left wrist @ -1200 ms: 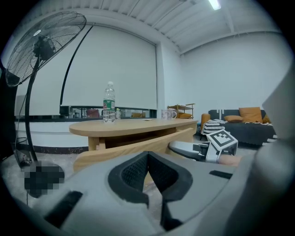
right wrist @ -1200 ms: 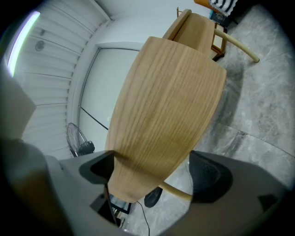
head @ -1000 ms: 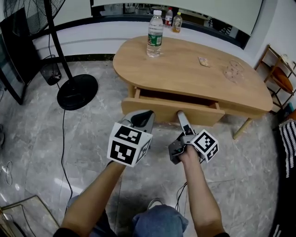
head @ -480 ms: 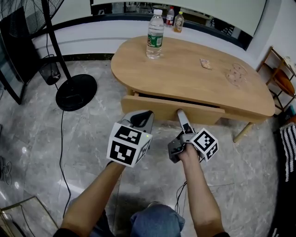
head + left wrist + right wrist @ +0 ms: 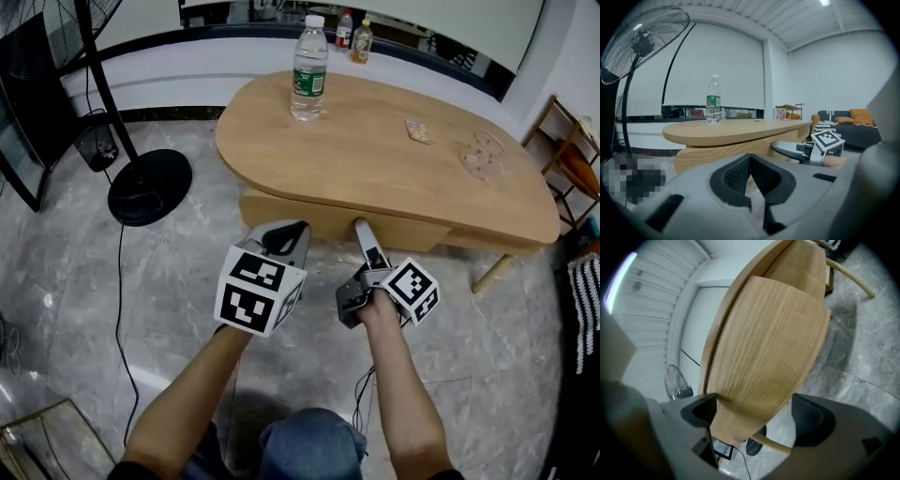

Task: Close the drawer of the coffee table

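Observation:
The oval wooden coffee table stands ahead of me. Its drawer front sits almost flush under the top, with no dark gap showing. My right gripper, turned on its side, has its tip against the drawer front; its jaws stand wide apart with the wood panel close before them. My left gripper hovers just short of the drawer front, its pads pressed together on nothing. The right gripper also shows in the left gripper view.
A water bottle stands on the table's far edge, and a small packet and a clear glass dish lie at the right. A floor fan's base with its cable is left; a wooden rack is right.
The drawer has slid inward from clearly open to almost flush. Both grippers have moved forward with it, the right one's tip staying on the front.

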A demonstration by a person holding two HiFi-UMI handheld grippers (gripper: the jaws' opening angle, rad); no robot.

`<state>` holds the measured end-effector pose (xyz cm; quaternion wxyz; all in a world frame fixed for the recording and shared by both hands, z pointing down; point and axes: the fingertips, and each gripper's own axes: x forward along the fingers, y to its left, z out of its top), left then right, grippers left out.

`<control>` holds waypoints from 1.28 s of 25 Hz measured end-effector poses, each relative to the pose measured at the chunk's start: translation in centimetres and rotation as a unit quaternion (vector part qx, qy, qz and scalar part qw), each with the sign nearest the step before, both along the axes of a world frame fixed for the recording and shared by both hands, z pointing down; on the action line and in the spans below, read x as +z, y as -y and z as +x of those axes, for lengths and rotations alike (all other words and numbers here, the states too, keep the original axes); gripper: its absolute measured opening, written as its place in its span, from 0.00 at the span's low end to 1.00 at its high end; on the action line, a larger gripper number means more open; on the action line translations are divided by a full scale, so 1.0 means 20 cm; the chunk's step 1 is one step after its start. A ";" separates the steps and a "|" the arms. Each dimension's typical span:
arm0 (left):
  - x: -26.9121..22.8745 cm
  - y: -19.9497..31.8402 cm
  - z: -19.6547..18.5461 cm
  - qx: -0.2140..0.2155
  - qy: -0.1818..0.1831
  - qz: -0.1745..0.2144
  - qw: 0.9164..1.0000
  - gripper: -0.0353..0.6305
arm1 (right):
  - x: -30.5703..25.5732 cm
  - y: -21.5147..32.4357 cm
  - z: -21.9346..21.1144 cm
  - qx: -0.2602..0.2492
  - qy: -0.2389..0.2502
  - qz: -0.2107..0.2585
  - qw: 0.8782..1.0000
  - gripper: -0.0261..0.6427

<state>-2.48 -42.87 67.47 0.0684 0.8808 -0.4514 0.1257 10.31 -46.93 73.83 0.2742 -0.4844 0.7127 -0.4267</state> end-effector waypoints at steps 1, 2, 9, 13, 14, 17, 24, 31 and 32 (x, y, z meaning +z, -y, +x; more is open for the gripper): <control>0.00 0.01 0.00 0.000 0.000 0.000 1.000 0.06 | 0.00 0.01 0.00 0.000 0.000 0.000 1.000 0.78; 0.00 0.02 0.01 -0.001 0.001 0.000 1.000 0.06 | 0.00 0.02 0.00 0.000 0.000 0.000 1.000 0.78; 0.00 0.09 0.02 -0.001 0.012 0.003 1.000 0.06 | 0.00 0.11 0.01 -0.001 0.001 0.003 1.000 0.78; -0.01 0.12 0.03 -0.002 0.018 0.005 1.000 0.06 | 0.01 0.14 0.01 -0.001 0.002 0.002 1.000 0.78; -0.01 0.12 0.03 -0.002 0.019 0.005 1.000 0.06 | 0.01 0.15 0.01 -0.001 0.003 0.003 1.000 0.78; -0.01 0.13 0.03 -0.002 0.020 0.006 1.000 0.06 | 0.00 0.16 0.01 -0.005 0.006 0.009 1.000 0.79; -0.02 0.11 0.04 0.001 0.019 0.000 1.000 0.06 | 0.00 0.15 0.01 -0.012 0.005 0.003 1.000 0.78; -0.09 0.05 0.03 0.006 0.020 -0.001 1.000 0.06 | -0.02 0.05 -0.01 -0.022 -0.017 -0.014 1.000 0.65; -0.11 0.04 0.02 0.007 0.019 -0.002 1.000 0.06 | -0.03 0.03 -0.02 -0.023 -0.021 -0.015 0.999 0.64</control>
